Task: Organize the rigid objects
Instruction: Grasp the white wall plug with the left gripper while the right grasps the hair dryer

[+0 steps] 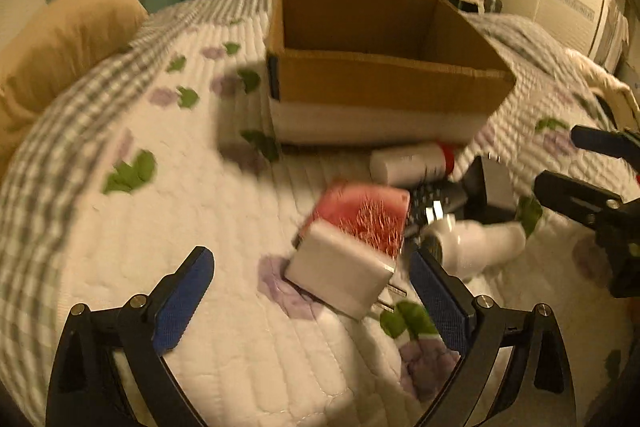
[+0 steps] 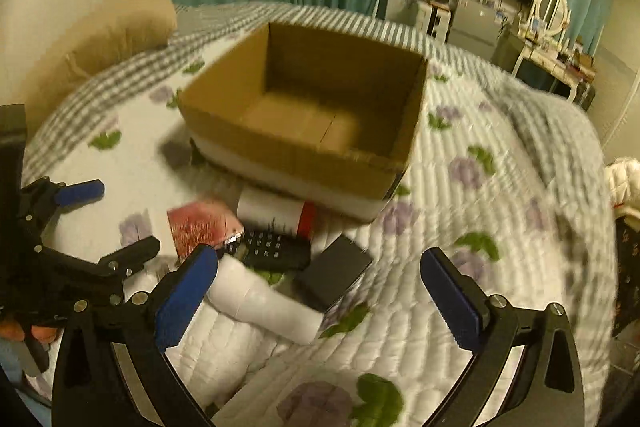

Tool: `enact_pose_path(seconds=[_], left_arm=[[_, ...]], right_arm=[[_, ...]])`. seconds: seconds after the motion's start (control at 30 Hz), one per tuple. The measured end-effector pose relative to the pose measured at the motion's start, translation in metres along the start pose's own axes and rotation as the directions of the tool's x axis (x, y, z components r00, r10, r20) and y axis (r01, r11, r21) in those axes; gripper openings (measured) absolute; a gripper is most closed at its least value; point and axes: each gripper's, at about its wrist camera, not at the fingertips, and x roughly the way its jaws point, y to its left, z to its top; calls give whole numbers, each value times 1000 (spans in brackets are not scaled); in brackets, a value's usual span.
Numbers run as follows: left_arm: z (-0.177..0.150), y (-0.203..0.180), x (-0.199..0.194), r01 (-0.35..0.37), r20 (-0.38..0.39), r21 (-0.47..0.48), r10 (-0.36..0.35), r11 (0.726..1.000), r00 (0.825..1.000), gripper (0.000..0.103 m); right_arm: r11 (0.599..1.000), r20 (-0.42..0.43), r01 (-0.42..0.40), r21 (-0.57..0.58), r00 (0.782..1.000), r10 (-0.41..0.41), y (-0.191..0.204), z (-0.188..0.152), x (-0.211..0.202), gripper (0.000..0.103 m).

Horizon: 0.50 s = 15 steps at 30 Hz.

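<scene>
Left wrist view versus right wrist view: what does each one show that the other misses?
Only the left wrist view shows the white plug adapter, lying between the open jaws of the left gripper.

Only the right wrist view shows the bare floor of the cardboard box, with nothing in it, and the black box in full.

Both show the cardboard box, the red-capped white bottle, the red packet, the black remote, the other white bottle, and the right gripper, open.

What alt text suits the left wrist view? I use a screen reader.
An open claw hovers over a white plug adapter on a flowered quilt. Behind it lie a red box, two white bottles and a remote, before an open cardboard box.
</scene>
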Motion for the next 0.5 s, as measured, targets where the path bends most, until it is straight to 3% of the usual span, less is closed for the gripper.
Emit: enact_pose_path(seconds=[0.13, 0.3, 0.37, 0.4, 0.5], left_arm=[[-2, -6, 9, -29, -10, 31, 29, 999, 1000, 99], [-5, -15, 15, -14, -31, 73, 16, 997, 999, 95], [-5, -16, 16, 11, -41, 78, -8, 997, 999, 68], [-5, -16, 17, 51, -57, 76, -47, 996, 997, 65], [-4, -18, 16, 49, -53, 84, -44, 995, 998, 64]], right_arm=[[999, -70, -12, 33, 997, 15, -1, -14, 20, 102], [999, -72, -15, 33, 997, 17, 0, -16, 25, 102], [999, -81, -13, 32, 997, 16, 0, -17, 28, 102], [999, -85, -12, 30, 996, 14, 0, -17, 29, 102], [1000, -89, -10, 23, 996, 12, 1, -14, 26, 102]])
